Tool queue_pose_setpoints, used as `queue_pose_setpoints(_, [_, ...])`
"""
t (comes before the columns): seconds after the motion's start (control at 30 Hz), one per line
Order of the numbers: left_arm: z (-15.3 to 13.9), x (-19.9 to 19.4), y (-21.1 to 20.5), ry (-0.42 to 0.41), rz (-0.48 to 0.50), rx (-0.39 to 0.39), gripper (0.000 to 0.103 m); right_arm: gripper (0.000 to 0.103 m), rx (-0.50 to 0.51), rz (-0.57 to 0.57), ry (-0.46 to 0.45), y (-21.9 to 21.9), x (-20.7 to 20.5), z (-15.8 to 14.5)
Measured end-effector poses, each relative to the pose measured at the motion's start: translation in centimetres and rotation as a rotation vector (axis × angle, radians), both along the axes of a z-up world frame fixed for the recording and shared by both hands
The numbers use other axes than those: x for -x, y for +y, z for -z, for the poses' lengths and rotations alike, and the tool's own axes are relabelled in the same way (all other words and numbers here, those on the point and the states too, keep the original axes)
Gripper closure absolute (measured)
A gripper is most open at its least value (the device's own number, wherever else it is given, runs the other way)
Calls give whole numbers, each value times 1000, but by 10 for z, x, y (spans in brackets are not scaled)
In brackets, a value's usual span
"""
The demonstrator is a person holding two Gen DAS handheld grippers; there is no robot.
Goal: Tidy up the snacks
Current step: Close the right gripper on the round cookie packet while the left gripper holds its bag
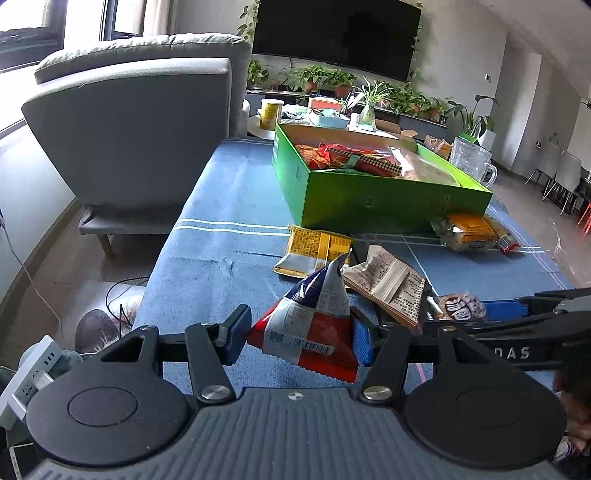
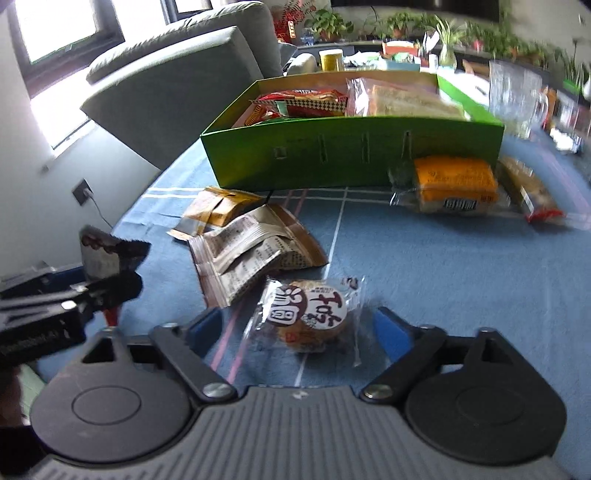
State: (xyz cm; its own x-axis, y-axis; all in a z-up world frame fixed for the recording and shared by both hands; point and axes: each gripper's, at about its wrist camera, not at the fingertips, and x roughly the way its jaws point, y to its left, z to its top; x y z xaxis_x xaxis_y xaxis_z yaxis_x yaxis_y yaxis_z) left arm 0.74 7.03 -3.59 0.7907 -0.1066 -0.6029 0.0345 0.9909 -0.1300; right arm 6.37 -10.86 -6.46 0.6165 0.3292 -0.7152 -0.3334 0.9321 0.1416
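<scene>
A: Sofa far left. And that left gripper?
B: Clenched on a red, white and blue packet, lifted off the blue tablecloth.
A: Right gripper?
B: Released, jaws astride a round cake packet lying flat; green box behind holds snacks.

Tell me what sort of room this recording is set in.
Most likely a home living room: a grey sofa, a large wall-mounted television above a row of potted plants, and a low table under a blue cloth.
</scene>
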Motion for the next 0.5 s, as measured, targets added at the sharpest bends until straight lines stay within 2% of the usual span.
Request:
queue_pose_setpoints(0.03, [0,0,0,2,-2,0,50,31,34,-8,-19,2,1,0])
queue_pose_setpoints(0.17, [-1,0,-3,-1,2,0,50,42,35,-8,-21,-4,1,-2])
queue_pose_setpoints(0.27, [-4,2,-4,-10,5,-1,50,42,7,13,-4,-14,0,-6])
queue_pose_setpoints(0.5, [-12,3,-9,-26,18,-3,50,42,-48,63,-50,-32,3,-24])
